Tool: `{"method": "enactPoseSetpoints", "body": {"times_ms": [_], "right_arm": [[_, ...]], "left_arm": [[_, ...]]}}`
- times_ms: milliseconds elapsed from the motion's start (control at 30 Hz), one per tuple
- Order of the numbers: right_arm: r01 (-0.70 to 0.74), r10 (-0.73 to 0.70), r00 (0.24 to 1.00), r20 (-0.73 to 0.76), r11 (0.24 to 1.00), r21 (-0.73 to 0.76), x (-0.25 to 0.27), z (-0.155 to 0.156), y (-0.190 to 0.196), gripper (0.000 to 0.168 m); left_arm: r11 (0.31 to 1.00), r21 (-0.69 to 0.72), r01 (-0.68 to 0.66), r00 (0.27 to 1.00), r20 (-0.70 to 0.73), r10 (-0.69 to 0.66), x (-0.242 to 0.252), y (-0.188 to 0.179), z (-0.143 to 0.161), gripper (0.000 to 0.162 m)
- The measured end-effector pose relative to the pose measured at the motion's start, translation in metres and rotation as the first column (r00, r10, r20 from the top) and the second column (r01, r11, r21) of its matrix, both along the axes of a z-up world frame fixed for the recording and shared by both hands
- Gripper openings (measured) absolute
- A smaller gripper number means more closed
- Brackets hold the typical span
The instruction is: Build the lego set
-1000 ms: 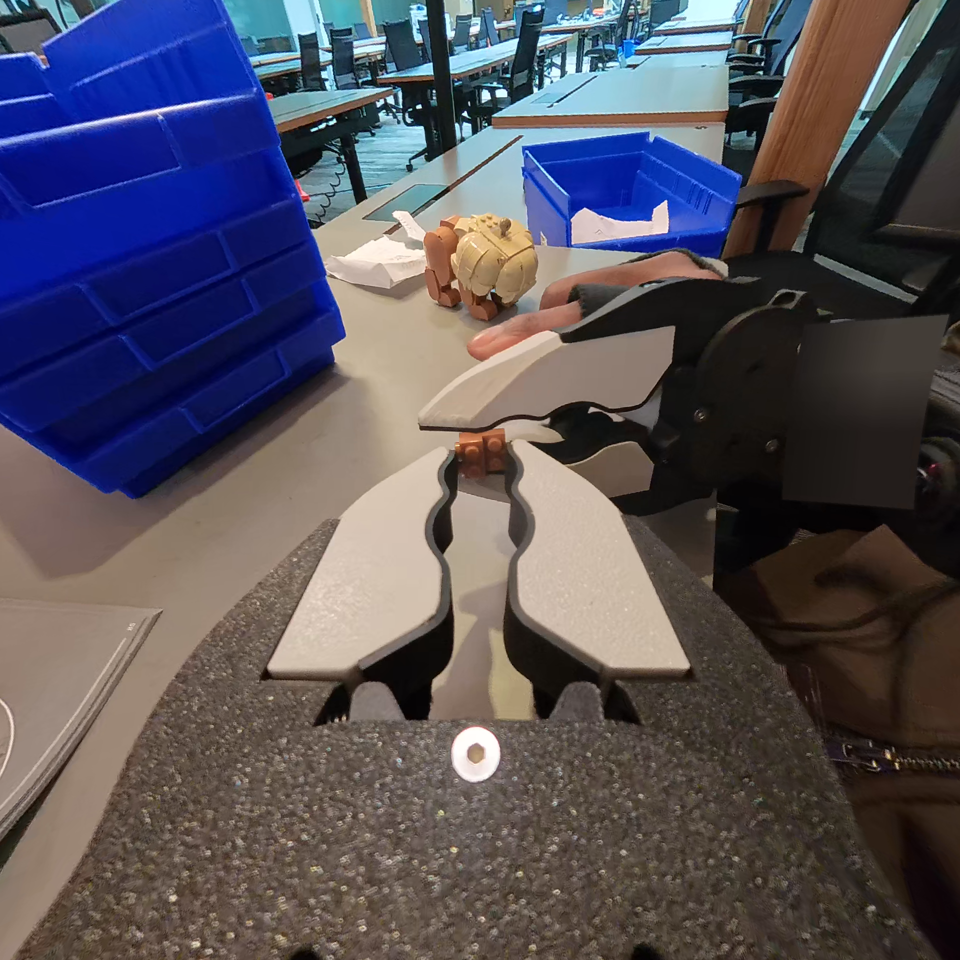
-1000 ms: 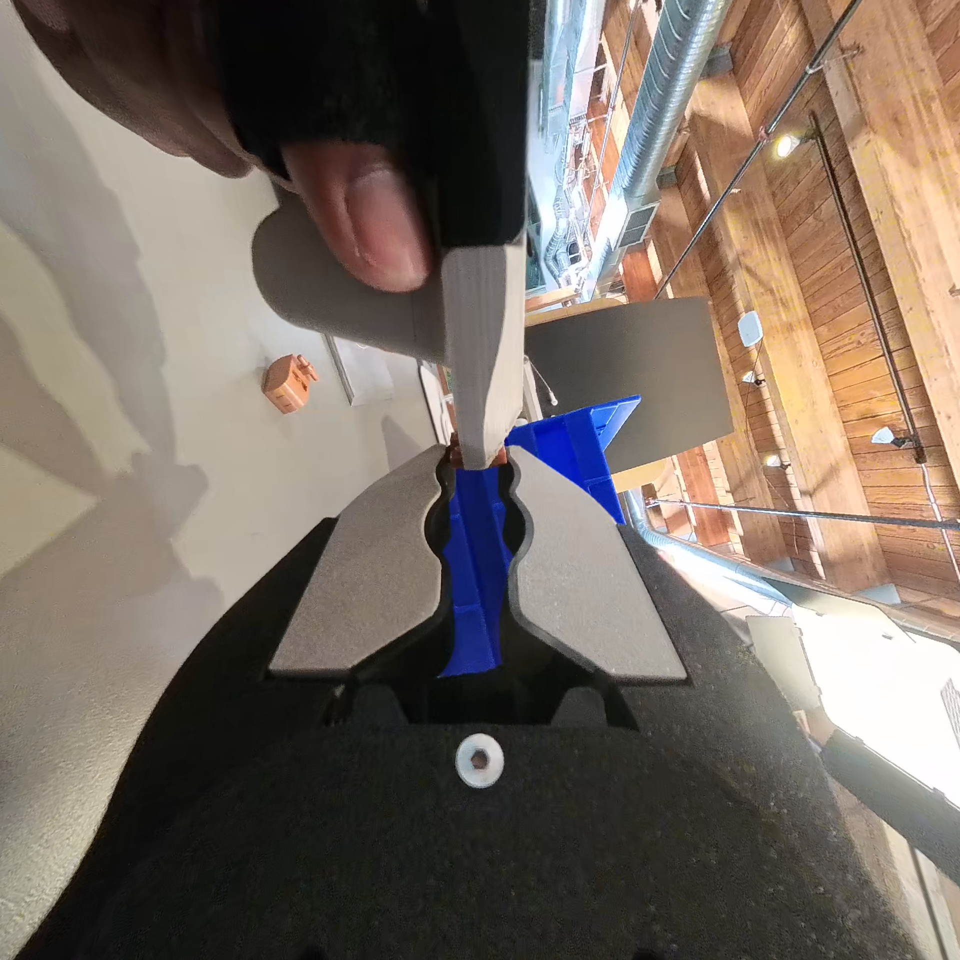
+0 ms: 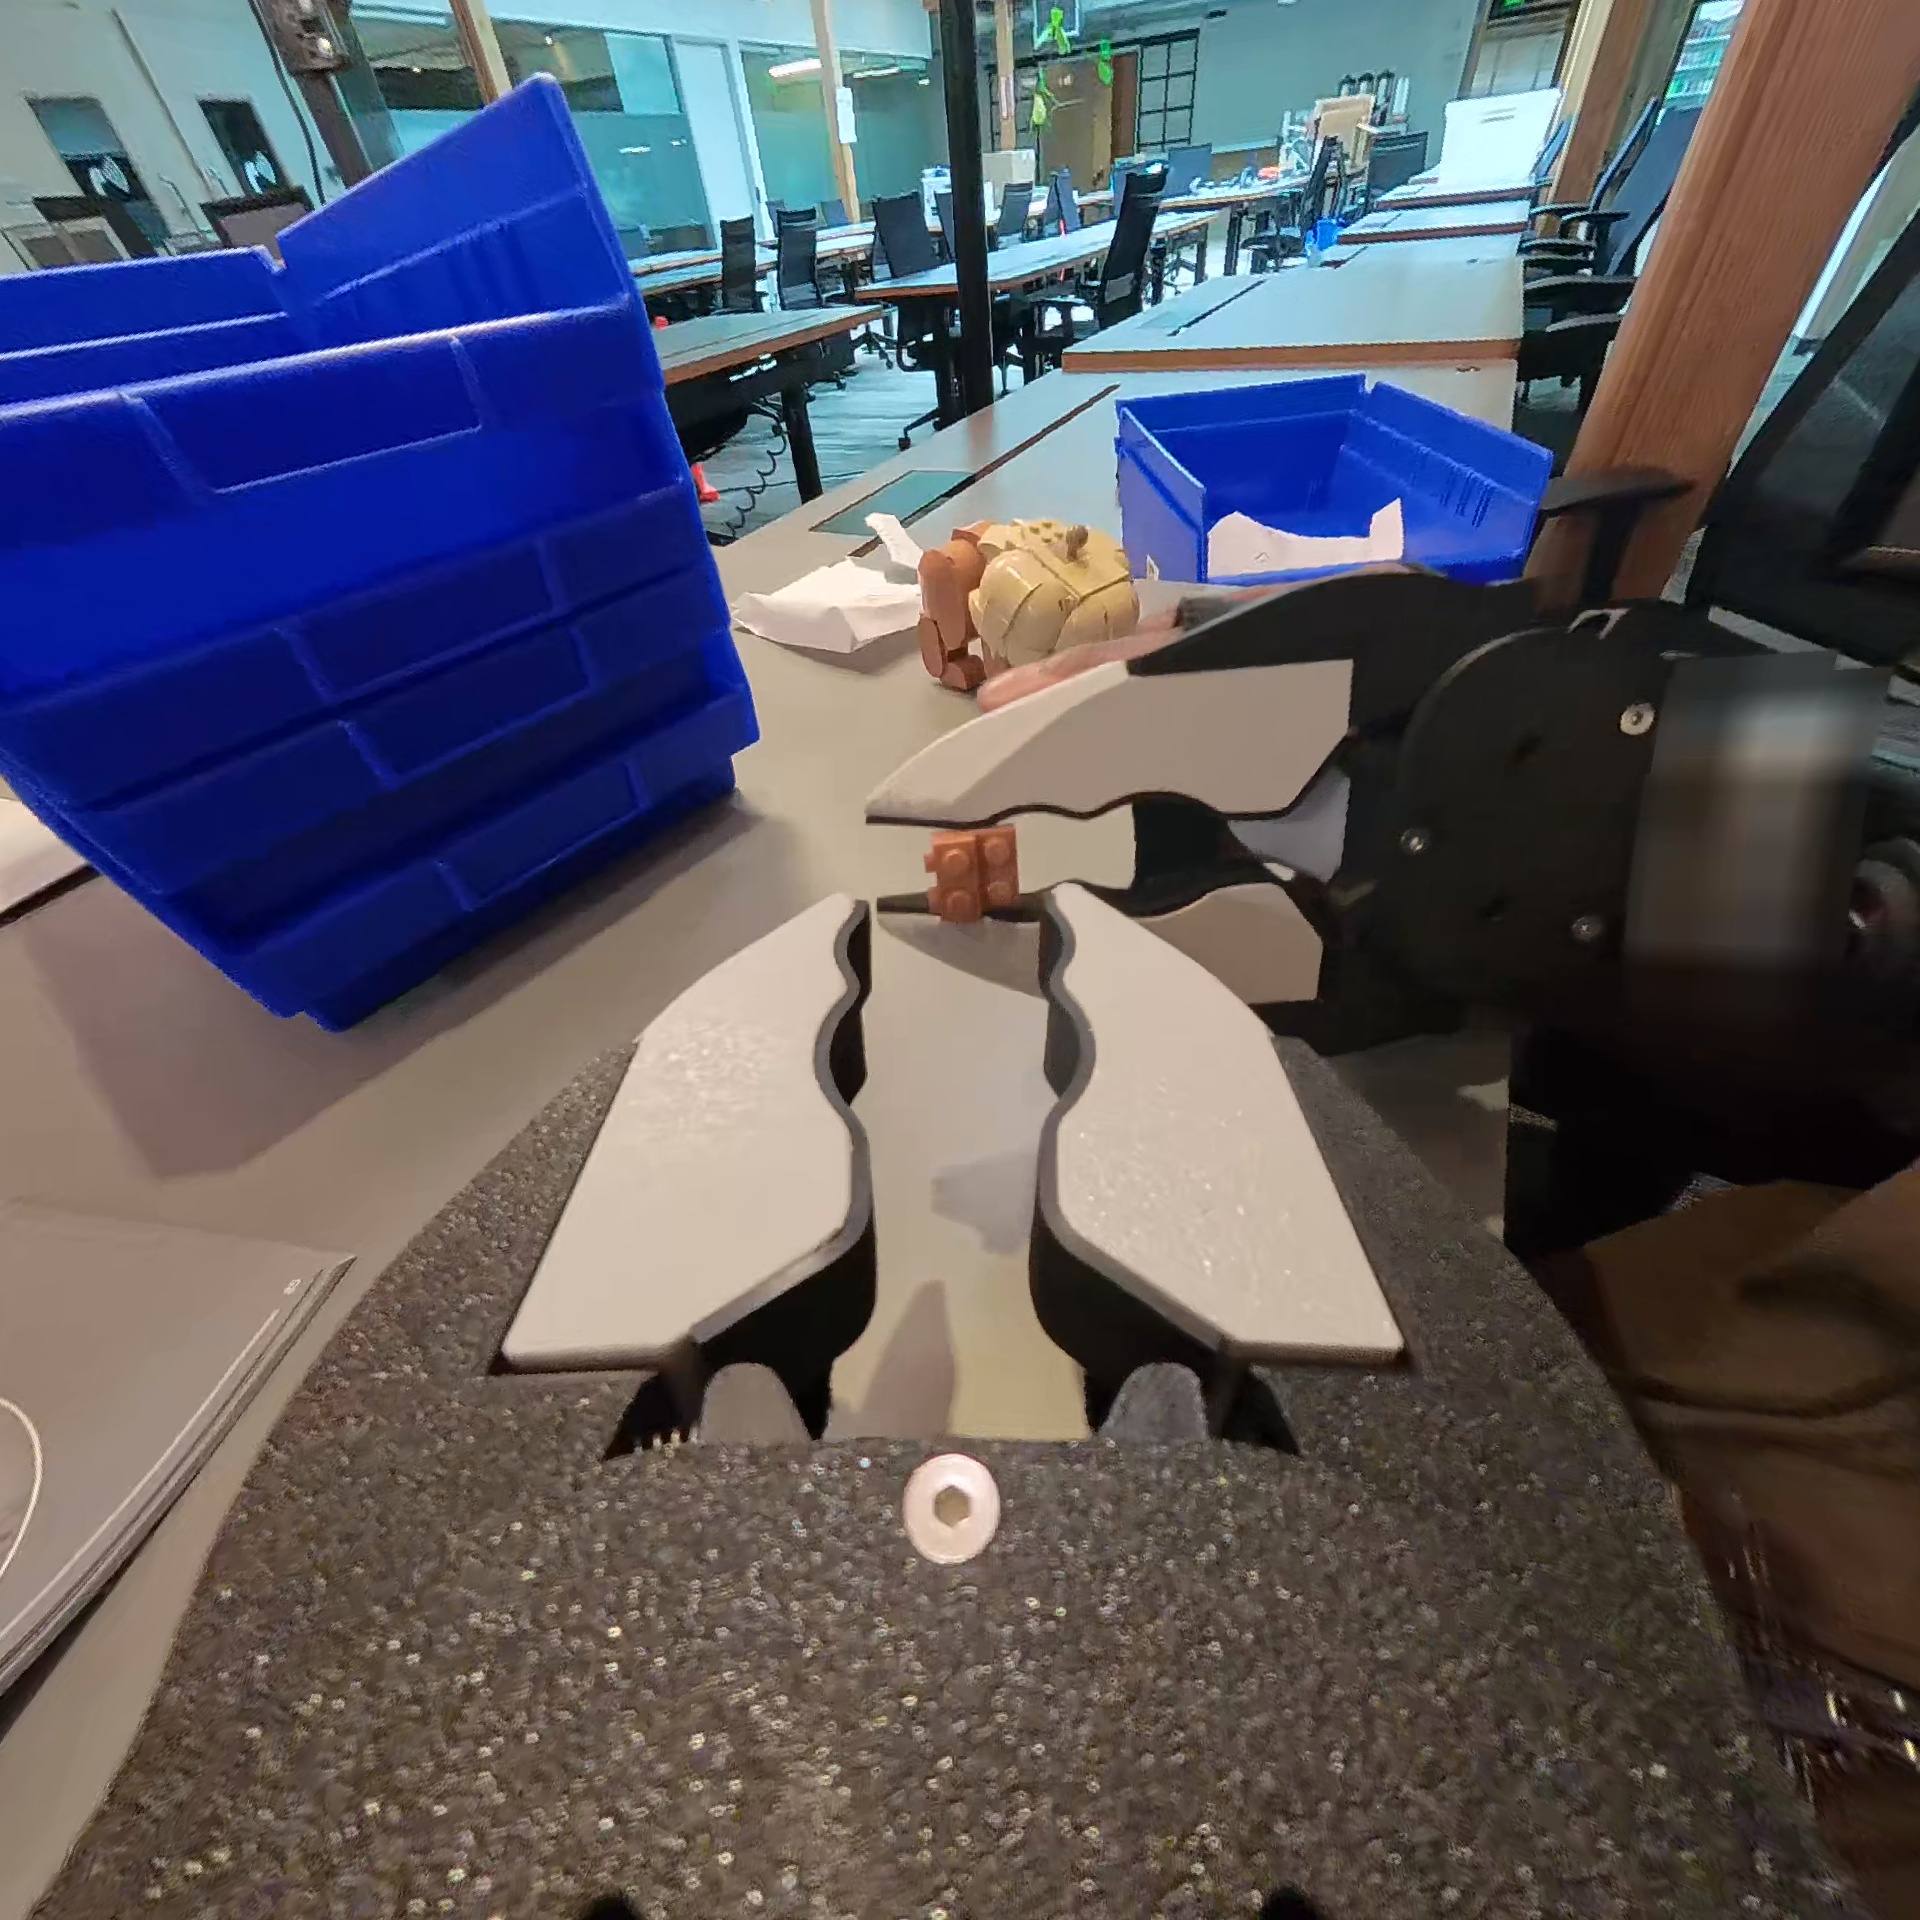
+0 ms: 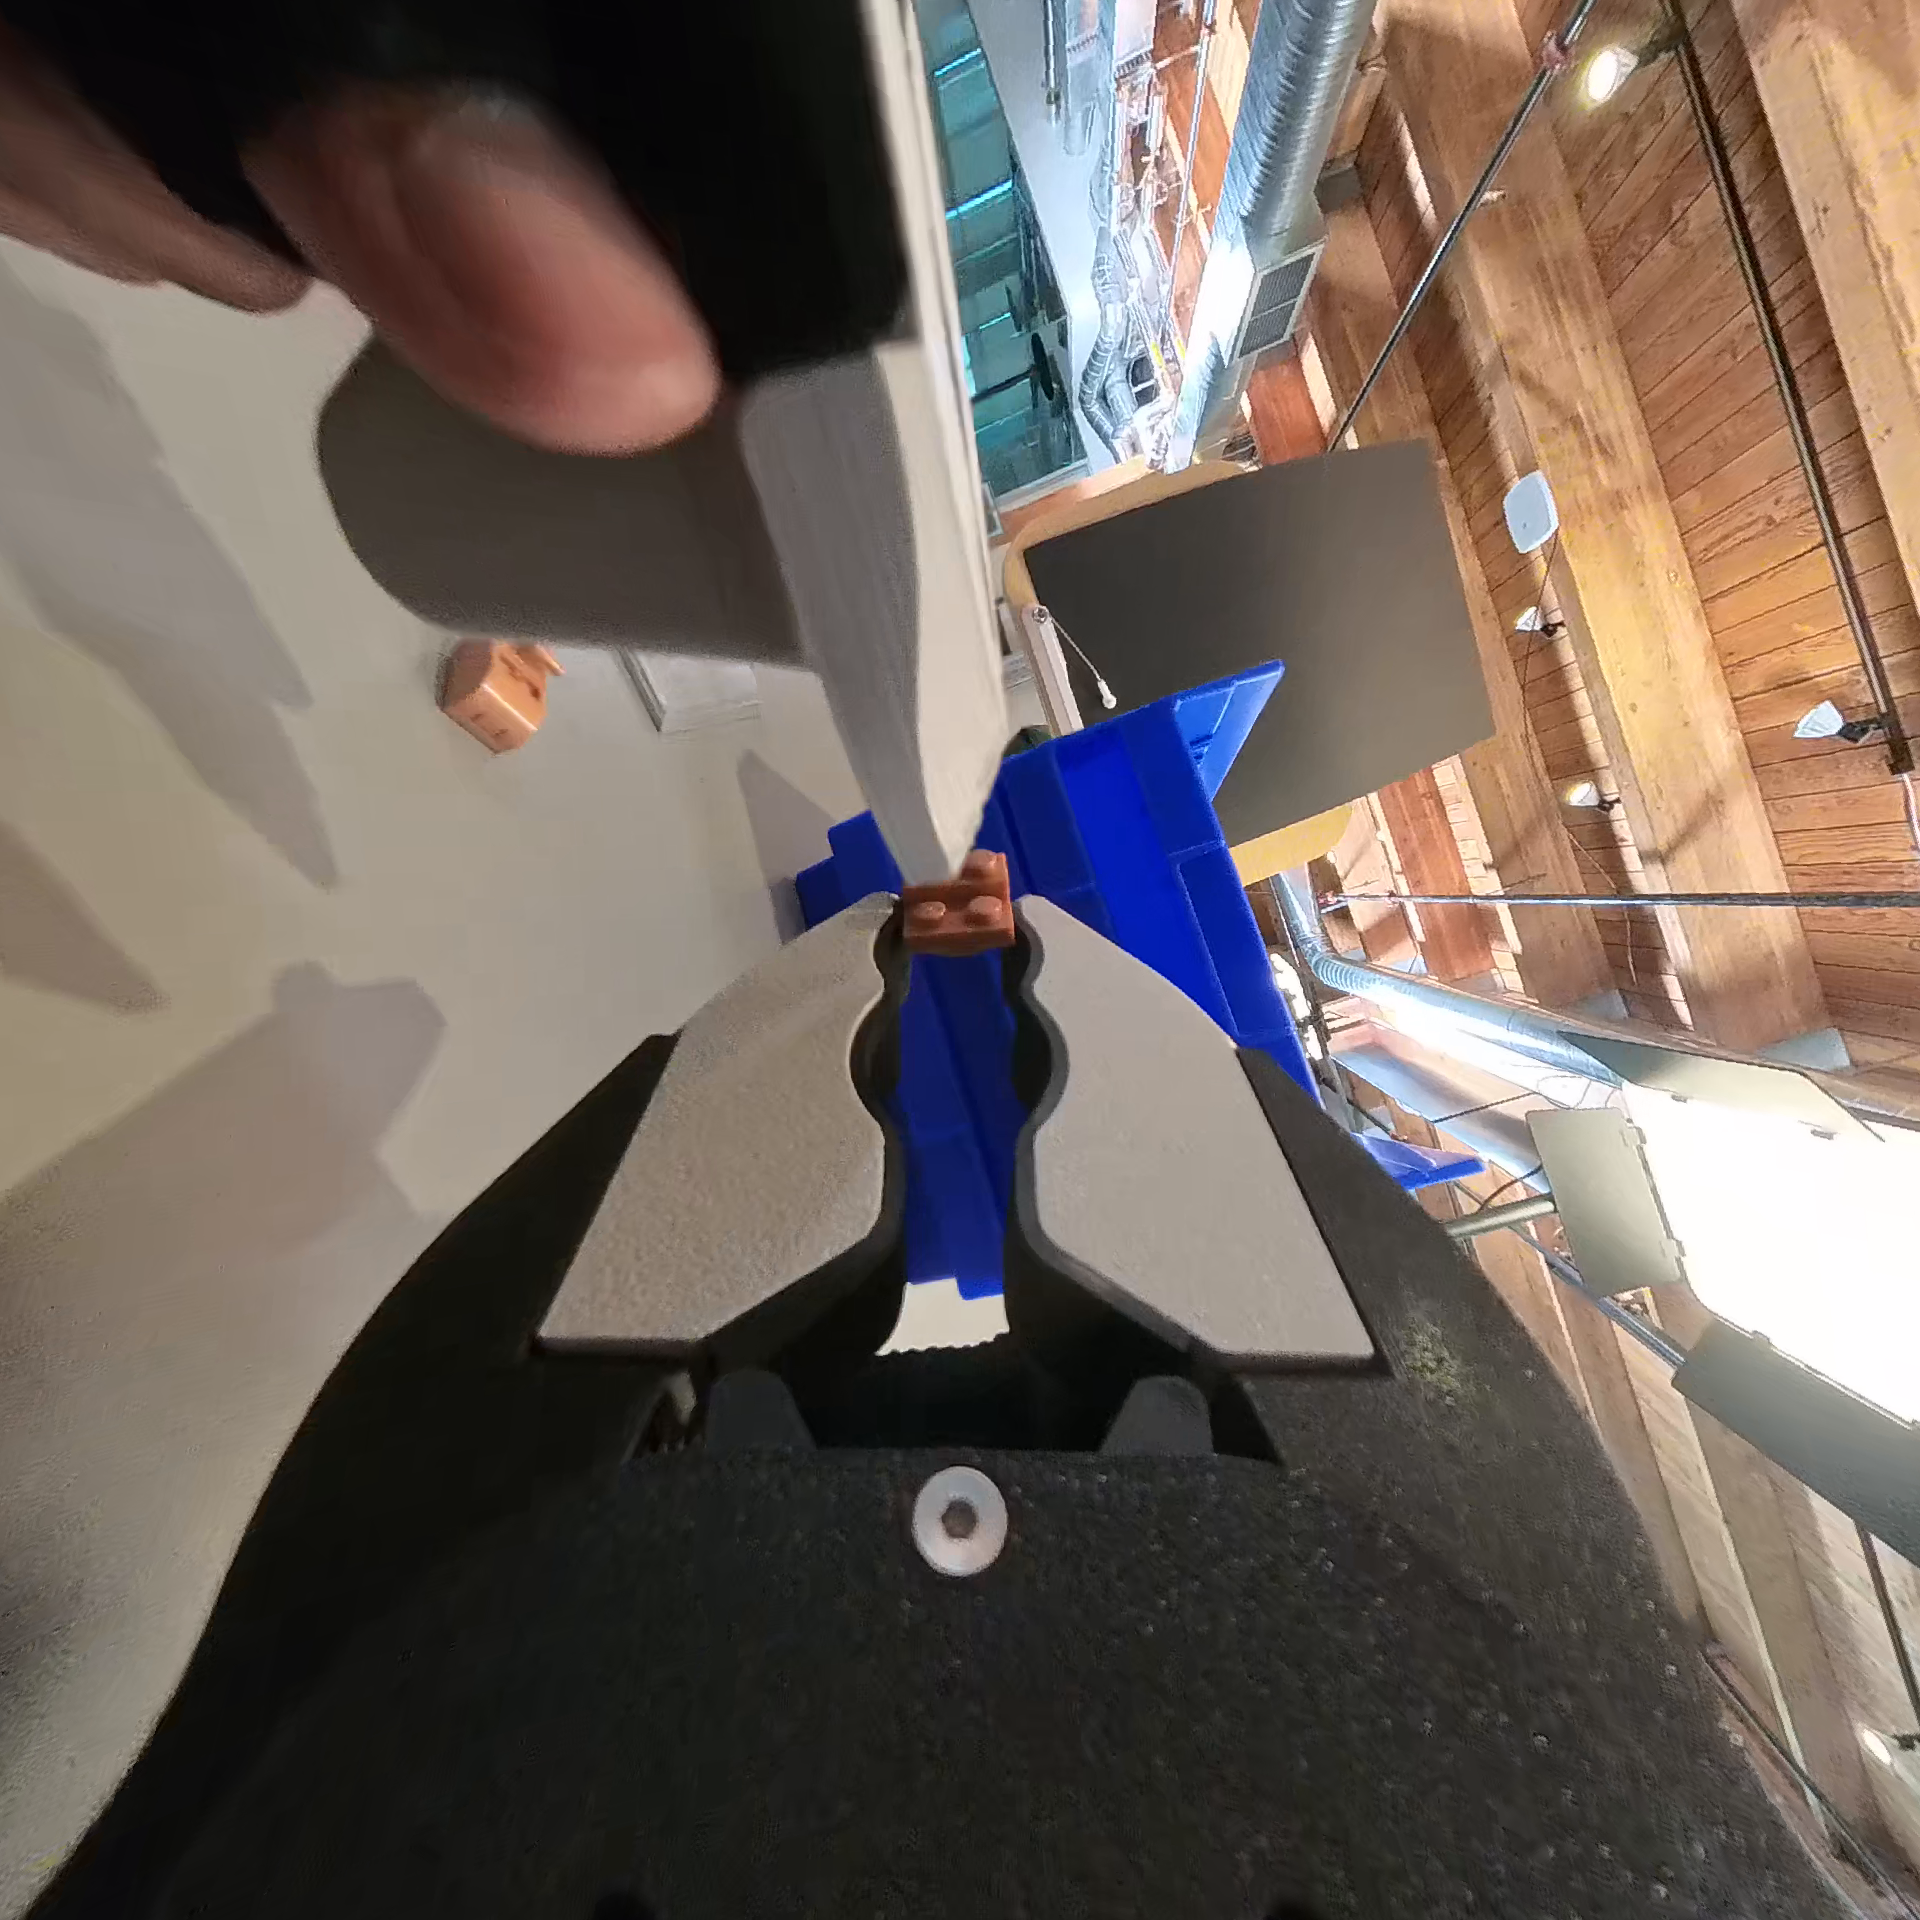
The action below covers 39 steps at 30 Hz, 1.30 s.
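Note:
A small brown Lego piece (image 3: 971, 878) is pinched between the two fingers of my right gripper (image 3: 883, 857), which reaches in from the right just above the grey table (image 3: 312, 1091). My left gripper (image 3: 956, 914) is open, its tips on either side of the piece and just short of it, not touching. In the right wrist view my right gripper (image 4: 956, 909) is shut on the brown piece (image 4: 961, 920); a left gripper finger (image 4: 883, 727) points down beside it. A partly built tan and brown Lego figure (image 3: 1029, 603) stands farther back.
A tilted stack of blue bins (image 3: 364, 623) stands to the left. A blue bin (image 3: 1320, 468) with paper stands at the back right. White paper (image 3: 831, 608) lies by the figure, a booklet (image 3: 125, 1403) at near left. Another brown Lego part (image 4: 494, 696) lies on the table. Both grippers' tips are close together, under 4 cm apart.
My left gripper has opened and let go of the brown piece. The piece now stays in my right gripper alone.

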State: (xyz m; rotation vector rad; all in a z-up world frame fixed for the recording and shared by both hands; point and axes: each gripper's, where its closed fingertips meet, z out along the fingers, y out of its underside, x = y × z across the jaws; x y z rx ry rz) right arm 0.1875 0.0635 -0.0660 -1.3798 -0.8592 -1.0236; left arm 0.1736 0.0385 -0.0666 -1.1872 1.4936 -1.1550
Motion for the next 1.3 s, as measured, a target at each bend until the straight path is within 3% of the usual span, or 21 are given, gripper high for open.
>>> {"method": "enactPoseSetpoints", "body": {"times_ms": [200, 267, 700, 1300], "right_arm": [[-0.024, 0.024, 1.000, 0.016, 1.000, 0.004, -0.010, -0.001, 0.000, 0.017], [-0.022, 0.022, 1.000, 0.018, 1.000, 0.007, -0.011, -0.001, 0.000, 0.017], [-0.041, 0.033, 0.996, 0.083, 0.995, 0.094, -0.016, 0.007, -0.003, 0.017], [-0.061, 0.066, 0.997, -0.048, 0.993, 0.098, -0.015, 0.019, -0.008, 0.016]], "left_arm": [[0.999, 0.030, -0.035, 0.999, -0.017, 0.035, 0.008, -0.003, -0.007, 0.030], [0.999, 0.044, -0.033, 0.999, -0.018, 0.033, 0.008, -0.004, -0.008, 0.019], [0.998, 0.070, 0.004, 1.000, 0.022, -0.006, 0.004, -0.009, -0.002, 0.018], [0.983, 0.166, -0.076, 0.988, 0.146, 0.052, 0.000, -0.014, 0.014, 0.018]]}}
